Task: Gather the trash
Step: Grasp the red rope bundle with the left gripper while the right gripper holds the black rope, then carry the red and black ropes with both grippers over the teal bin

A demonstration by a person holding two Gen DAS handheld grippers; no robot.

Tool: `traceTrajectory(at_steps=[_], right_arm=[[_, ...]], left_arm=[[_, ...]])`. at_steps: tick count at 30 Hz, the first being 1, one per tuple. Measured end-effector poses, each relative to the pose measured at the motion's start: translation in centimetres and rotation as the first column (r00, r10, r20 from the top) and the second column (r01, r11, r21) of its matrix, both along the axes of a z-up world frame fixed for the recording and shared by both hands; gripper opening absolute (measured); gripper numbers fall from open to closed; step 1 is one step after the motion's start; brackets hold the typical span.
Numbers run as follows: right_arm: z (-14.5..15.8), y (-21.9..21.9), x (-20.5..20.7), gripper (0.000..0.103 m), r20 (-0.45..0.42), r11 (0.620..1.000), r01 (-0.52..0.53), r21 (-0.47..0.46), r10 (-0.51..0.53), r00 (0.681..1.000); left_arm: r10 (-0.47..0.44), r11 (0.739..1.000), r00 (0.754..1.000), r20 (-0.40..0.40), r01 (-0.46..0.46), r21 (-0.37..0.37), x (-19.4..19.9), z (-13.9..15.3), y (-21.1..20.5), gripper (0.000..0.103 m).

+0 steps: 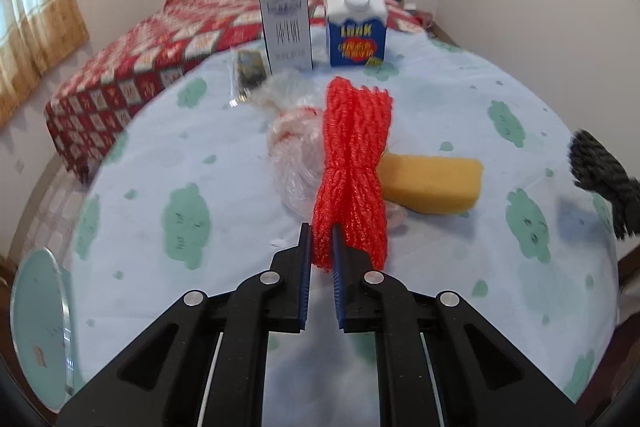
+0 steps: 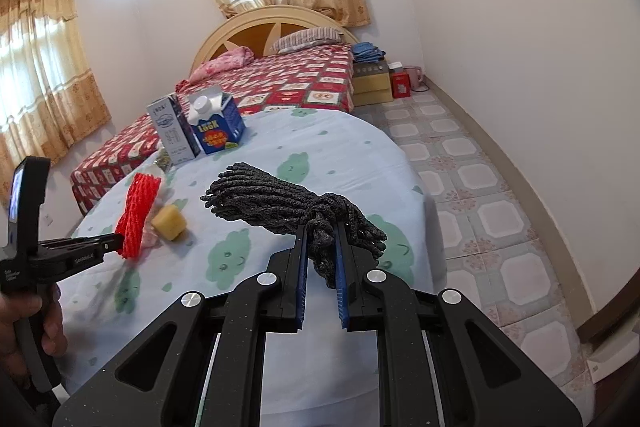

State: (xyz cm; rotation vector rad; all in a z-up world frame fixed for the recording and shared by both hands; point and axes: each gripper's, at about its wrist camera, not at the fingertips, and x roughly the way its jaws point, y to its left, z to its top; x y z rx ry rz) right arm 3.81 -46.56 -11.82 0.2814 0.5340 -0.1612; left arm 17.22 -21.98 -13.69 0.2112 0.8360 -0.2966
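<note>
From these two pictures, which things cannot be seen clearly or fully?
- Clear plastic bag: left wrist view, its right side hidden behind the red foam net.
- Yellow sponge: left wrist view, its left end behind the net.
- Small dark packet: left wrist view, blurred, print unreadable.
- Black cord bundle: left wrist view, cut off at the right edge.

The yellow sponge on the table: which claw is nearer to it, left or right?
Left. The left claw, shut on the red foam net, sits just beside the yellow sponge. The right claw, holding the dark rope bundle, is farther off to the sponge's right.
</note>
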Motion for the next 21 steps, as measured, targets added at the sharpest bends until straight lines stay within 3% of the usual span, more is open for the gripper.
traceTrajectory(at_steps=[9,21], right_arm=[[1.9,3.7,0.9,0.013,0.024,0.997,-0.068,-0.021,0.068,0.997],[2.5,10.7,3.5,0.013,0.008,0.98,-0.192,-0.052,0.193,0.981]], left_arm=[[0.017,1.0,0.996,0.086,-0.018,0.013,-3.6,3.6,7.1,0.01],[0.107,0.994,0.989,0.101,-0.107,-0.009,-5.7,4.2,15.5,0.01]])
